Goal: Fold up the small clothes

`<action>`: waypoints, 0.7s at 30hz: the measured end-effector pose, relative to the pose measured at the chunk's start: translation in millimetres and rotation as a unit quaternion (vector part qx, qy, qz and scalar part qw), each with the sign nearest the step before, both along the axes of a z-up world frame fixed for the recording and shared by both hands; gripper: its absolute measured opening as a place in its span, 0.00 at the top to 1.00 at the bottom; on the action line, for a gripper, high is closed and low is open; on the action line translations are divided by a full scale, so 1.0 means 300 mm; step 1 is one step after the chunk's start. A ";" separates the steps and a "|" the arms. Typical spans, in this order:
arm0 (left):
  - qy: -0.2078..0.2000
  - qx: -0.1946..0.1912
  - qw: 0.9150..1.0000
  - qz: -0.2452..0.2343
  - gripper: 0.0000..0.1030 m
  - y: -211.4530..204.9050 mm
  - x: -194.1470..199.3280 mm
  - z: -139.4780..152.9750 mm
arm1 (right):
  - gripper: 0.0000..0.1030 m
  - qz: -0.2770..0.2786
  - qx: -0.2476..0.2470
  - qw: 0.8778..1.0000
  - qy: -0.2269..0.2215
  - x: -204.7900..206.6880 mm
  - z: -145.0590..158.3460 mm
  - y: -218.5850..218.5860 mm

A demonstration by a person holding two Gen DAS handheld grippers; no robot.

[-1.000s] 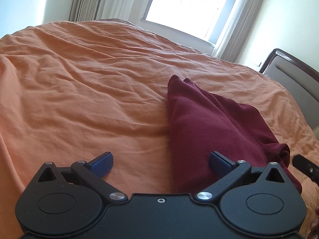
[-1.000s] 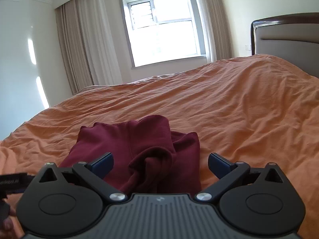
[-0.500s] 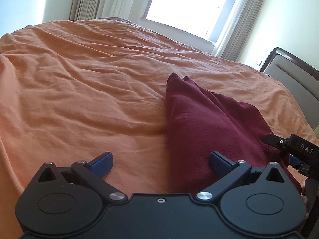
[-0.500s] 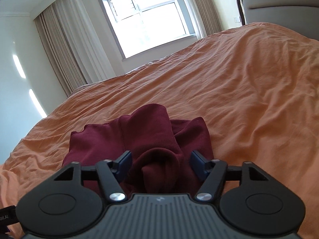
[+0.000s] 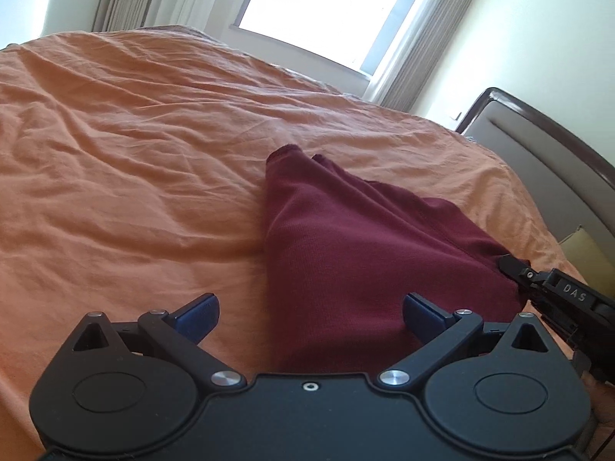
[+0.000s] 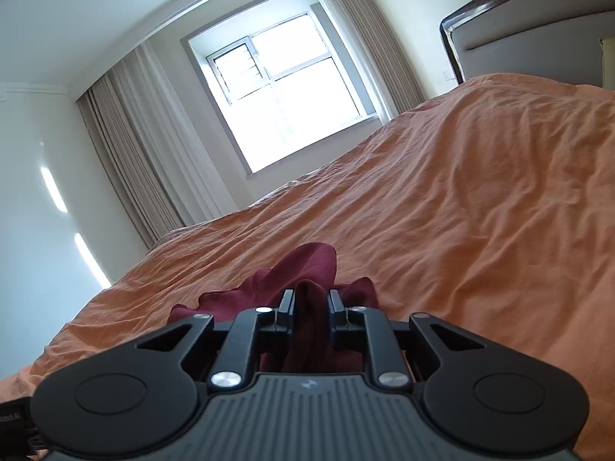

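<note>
A maroon garment (image 5: pixel 346 249) lies bunched on the orange bed cover (image 5: pixel 134 173). My left gripper (image 5: pixel 311 315) hovers open over its near end, the right blue fingertip (image 5: pixel 423 313) above the cloth and the left one over the bare cover. In the right wrist view my right gripper (image 6: pixel 309 296) is closing, with a raised fold of the garment (image 6: pixel 307 261) squeezed between its pads. The left wrist view shows the right gripper (image 5: pixel 515 269) at the garment's right corner.
The orange cover (image 6: pixel 461 211) spreads wrinkled on all sides. A dark-framed padded headboard (image 5: pixel 538 146) stands at the right with a pale pillow (image 5: pixel 584 253) beside it. A bright window (image 6: pixel 284 92) with curtains is beyond the bed.
The right gripper's jaws have come together from wide apart onto a fold of the garment, and it has tilted and moved in at the cloth's right corner. The left gripper has hardly moved.
</note>
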State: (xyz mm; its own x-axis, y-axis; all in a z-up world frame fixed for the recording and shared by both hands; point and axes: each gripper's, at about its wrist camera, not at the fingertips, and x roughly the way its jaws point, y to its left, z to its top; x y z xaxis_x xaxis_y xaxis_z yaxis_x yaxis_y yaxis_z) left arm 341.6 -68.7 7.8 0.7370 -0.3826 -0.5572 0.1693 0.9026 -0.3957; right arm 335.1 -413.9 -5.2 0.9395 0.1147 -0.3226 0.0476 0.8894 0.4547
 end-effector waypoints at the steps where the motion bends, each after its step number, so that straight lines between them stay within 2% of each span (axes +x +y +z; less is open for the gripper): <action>1: -0.006 -0.007 1.000 -0.006 0.01 -0.003 -0.005 0.008 | 0.83 -0.004 0.006 1.000 0.009 0.002 -0.014 -0.016; 4: -0.001 -0.013 1.000 -0.004 0.01 -0.008 0.002 0.003 | 0.82 -0.007 0.029 0.999 0.039 0.022 -0.064 -0.046; 7: 0.024 -0.012 1.000 0.008 0.01 -0.004 0.014 -0.030 | 0.81 -0.002 0.026 0.999 0.042 0.016 -0.097 -0.046; 10: 0.042 -0.020 0.999 0.013 0.01 0.004 0.018 -0.066 | 0.70 0.000 0.019 0.999 0.036 -0.002 -0.090 -0.042; 14: 0.038 -0.010 0.999 0.014 0.01 -0.001 0.020 -0.079 | 0.42 0.006 0.000 1.000 0.018 -0.075 -0.078 -0.048; 15: 0.038 -0.009 0.999 0.014 0.01 -0.002 0.021 -0.078 | 0.38 0.013 -0.006 1.000 0.011 -0.105 -0.077 -0.048; 18: 0.038 -0.011 0.999 0.014 0.01 -0.002 0.021 -0.078 | 0.31 0.061 -0.013 0.998 -0.006 -0.194 -0.084 -0.050; 21: 0.038 -0.014 0.999 0.015 0.01 -0.002 0.020 -0.077 | 0.31 0.116 -0.023 0.993 -0.010 -0.268 -0.096 -0.037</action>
State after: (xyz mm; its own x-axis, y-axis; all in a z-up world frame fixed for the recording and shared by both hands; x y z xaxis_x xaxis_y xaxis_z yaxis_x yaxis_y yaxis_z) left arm 347.7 -69.4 -15.2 0.7041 -0.3780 -0.6011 0.1113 0.8948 -0.4323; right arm 254.6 -424.9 -33.9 0.8958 0.3137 -0.3147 -0.1688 0.8954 0.4120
